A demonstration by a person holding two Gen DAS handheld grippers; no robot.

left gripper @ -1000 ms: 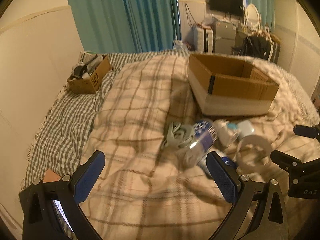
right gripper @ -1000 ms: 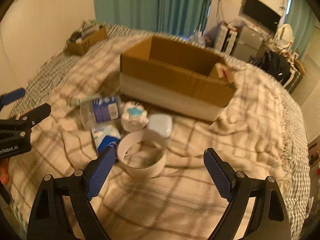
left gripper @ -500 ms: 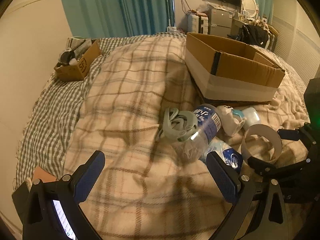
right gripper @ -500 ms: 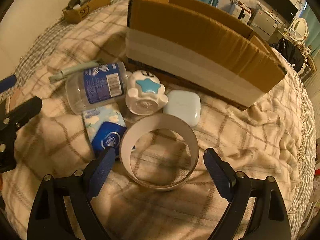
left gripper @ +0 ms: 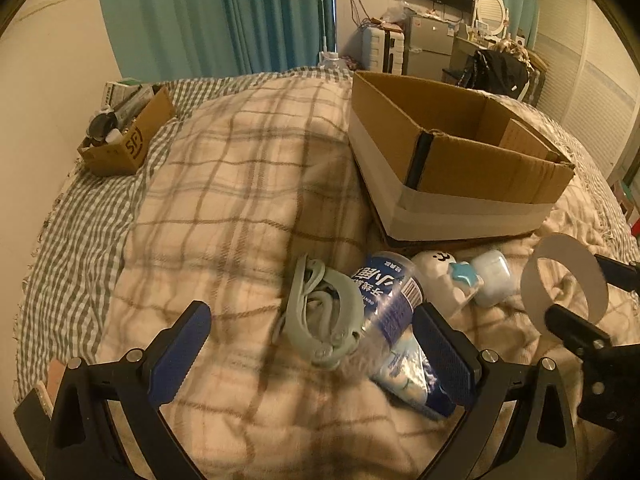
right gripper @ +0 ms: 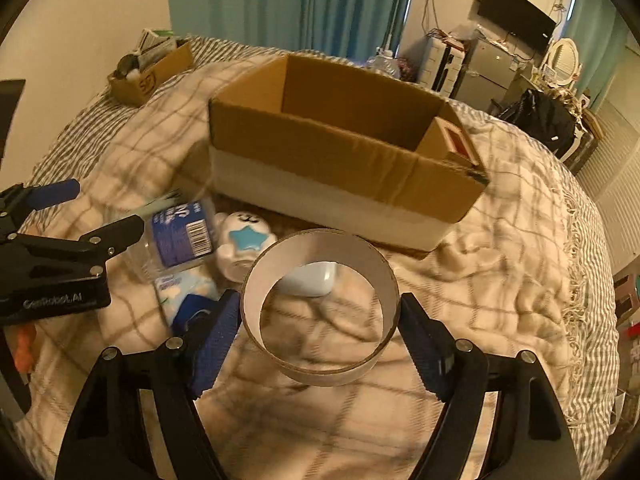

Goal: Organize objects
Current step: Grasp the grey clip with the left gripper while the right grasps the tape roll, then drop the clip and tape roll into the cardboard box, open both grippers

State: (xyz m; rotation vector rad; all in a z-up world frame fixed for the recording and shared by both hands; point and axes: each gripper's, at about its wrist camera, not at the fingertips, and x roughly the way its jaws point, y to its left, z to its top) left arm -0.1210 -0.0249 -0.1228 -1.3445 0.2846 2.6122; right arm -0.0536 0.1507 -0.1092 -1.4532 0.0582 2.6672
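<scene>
The right tongs point(right gripper: 320, 330) pinch the ring point(right gripper: 320, 304) across its width, lifted off the bed point(right gripper: 500, 264), with the box point(right gripper: 340, 160) straight ahead beyond the case point(right gripper: 312, 280) (its near wall must be cleared), while the left tongs point(left gripper: 312, 352) gape wide over the bottle point(left gripper: 384, 300) and cable point(left gripper: 316, 316).

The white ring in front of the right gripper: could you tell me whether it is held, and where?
Yes. The right gripper clamps the ring across its outer sides. The left gripper holds nothing.
</scene>
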